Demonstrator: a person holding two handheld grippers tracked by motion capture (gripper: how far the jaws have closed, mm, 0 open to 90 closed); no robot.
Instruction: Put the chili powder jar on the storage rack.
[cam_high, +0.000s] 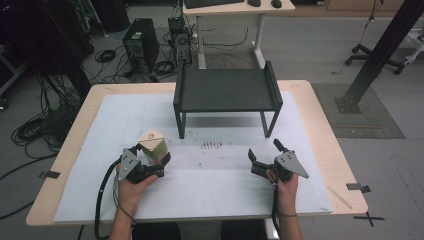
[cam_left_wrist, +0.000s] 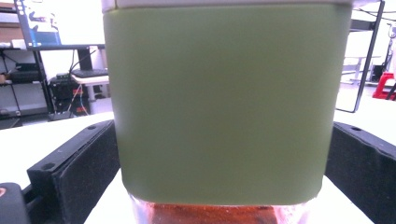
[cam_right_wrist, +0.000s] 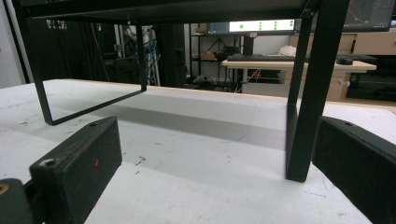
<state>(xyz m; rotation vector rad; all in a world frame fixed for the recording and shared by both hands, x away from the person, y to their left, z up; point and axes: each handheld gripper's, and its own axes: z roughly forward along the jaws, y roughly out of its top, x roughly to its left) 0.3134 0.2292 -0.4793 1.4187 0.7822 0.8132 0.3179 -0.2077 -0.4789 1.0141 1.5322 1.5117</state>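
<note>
Squarely between left gripper (cam_high: 150, 156) jaws, green jar (cam_left_wrist: 224, 102)

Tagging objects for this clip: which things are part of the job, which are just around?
In play:
- green jar, between left gripper jaws
- right gripper, open, empty
- black shelf, likely

Around:
- computer tower
- desk
- floor cables

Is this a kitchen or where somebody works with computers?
Probably a computer lab or workshop, not a kitchen. A computer tower sits on the floor among tangled cables, and a desk with a keyboard stands behind the table.
</note>
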